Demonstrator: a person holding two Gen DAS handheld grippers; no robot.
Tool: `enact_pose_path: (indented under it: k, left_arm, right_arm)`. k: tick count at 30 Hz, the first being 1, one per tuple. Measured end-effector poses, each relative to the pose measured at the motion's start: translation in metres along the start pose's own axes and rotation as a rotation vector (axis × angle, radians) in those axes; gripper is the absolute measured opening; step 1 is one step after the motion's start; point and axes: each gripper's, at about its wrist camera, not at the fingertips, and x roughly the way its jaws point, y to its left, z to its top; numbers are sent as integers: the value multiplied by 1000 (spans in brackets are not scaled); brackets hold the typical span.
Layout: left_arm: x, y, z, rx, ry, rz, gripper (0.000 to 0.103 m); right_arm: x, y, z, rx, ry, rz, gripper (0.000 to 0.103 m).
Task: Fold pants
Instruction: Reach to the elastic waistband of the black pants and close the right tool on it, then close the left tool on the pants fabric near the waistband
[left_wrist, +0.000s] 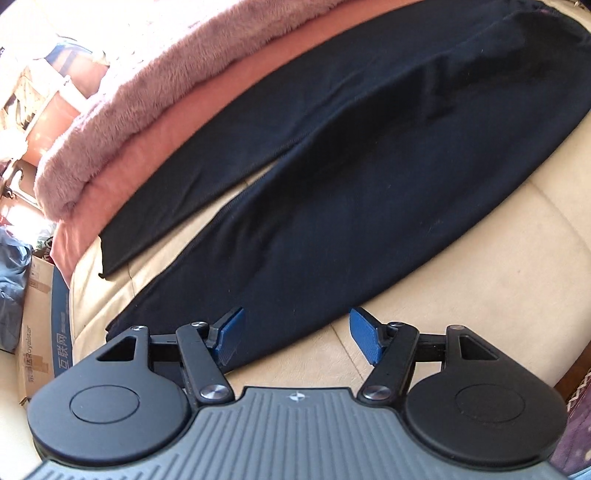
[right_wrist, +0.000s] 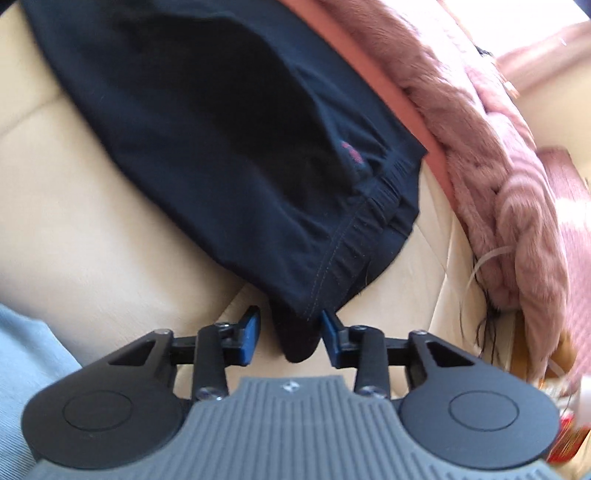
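Left gripper (left_wrist: 295, 338): jaws wide apart, ribbed blue pads (left_wrist: 364, 334), nothing held; the cuff end of the near leg lies between and under them, and contact is unclear.

Right gripper (right_wrist: 290, 332): jaws part open, straddling a bunched corner of the elastic waistband (right_wrist: 373, 218). Pads sit close on either side of the fabric, but I can't tell whether they actually pinch it.

Pants (left_wrist: 369, 177): black knit, matte, laid flat diagonally mid-frame on a cream leather cushion (left_wrist: 480, 277), legs splayed in a narrow V toward lower left.

Behind them is a salmon smooth sheet (left_wrist: 177, 136), then a fuzzy pink blanket (left_wrist: 122, 110) toward upper left.

Far left edge: cardboard box (left_wrist: 35, 325), printed, cut off by the frame, contents not visible.

Right view is motion-blurred at its right edge; items there are unreadable.
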Motion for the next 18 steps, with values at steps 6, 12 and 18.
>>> enact_pose_path:
  k: [6,12,18]
  left_arm:
    - [14,3,0,-11,33,-15,77]
    - [23,9,0,-42,54,-35,77]
    - [19,13,-4,7,31,-36,77]
  right_arm:
    - [0,7,2,-222,12,-91,6]
    - [-16,16,-10,-703,-10,-214,2]
    - [2,27,-12,-844,59,-90,3]
